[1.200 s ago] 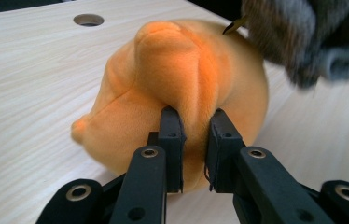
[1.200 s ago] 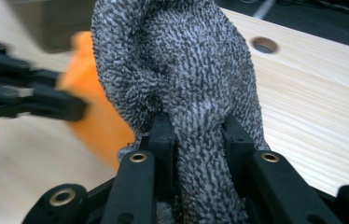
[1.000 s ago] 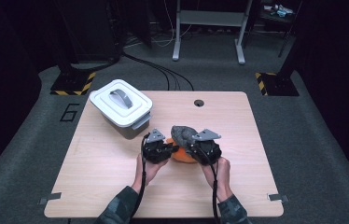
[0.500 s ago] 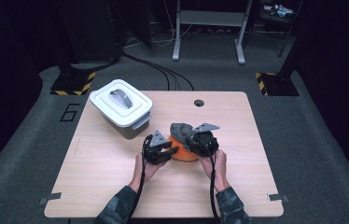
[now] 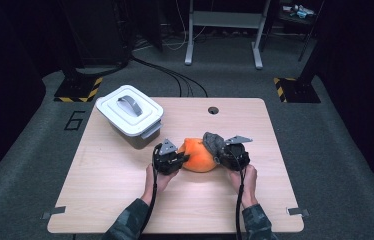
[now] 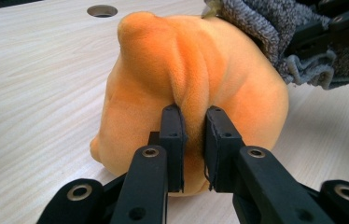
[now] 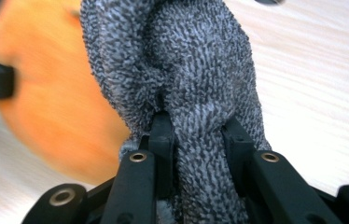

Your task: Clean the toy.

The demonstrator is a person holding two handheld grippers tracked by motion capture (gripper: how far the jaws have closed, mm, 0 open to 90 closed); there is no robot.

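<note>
The left gripper (image 6: 193,140) is pinching a fold of the round orange plush toy (image 5: 198,155), which is lying near the middle of the tabletop (image 5: 100,185), toward its front edge. The right gripper (image 7: 196,140) is clamping the grey knitted fabric piece (image 7: 182,70) draped over the toy's right side. Judging by this, pulling gently while steadying the plush should be working best. The pile is looking soft and squashy.

Both grippers (image 5: 167,159) (image 5: 232,152) black, each topped by a grey three-cornered plate. Black cables trail back. Camouflage sleeves (image 5: 130,225); jaws show brass-ringed screws.
</note>
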